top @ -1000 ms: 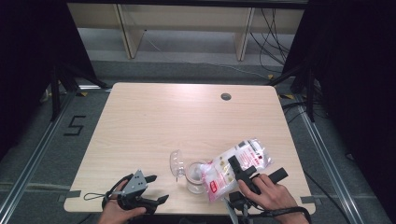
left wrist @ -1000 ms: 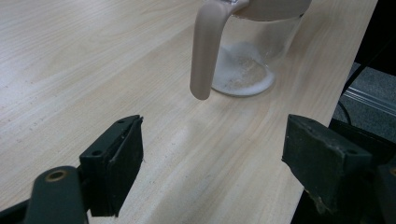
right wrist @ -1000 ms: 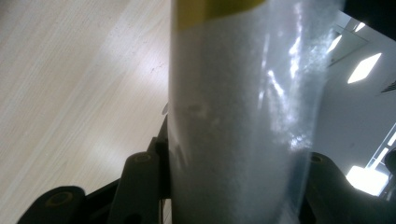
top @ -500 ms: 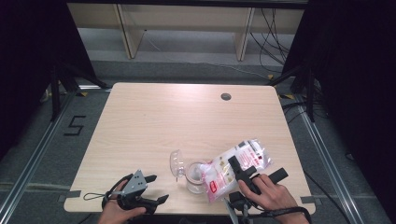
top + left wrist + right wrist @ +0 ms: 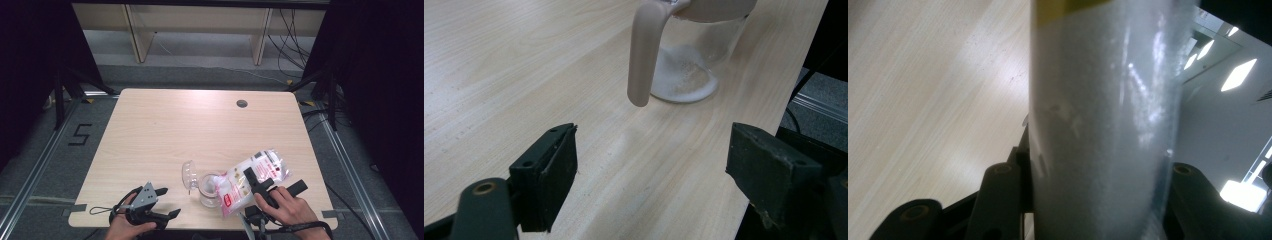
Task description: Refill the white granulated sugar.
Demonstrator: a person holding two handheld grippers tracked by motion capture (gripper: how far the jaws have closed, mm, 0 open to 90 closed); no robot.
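At the near edge of the desk [image 5: 165,130], our left claw [image 5: 162,202] rests low at seven o'clock, spread and holding nothing. At five o'clock our right claw [image 5: 255,180] pinches one bag of white powder [image 5: 252,175], tilted over one glass pitcher [image 5: 207,189] just beyond.

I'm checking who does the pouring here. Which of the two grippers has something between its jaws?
The right gripper: its jaws clamp the plastic bag of white powder, tipped over the glass jar. The left gripper rests open near the table's front edge, with nothing between its jaws.
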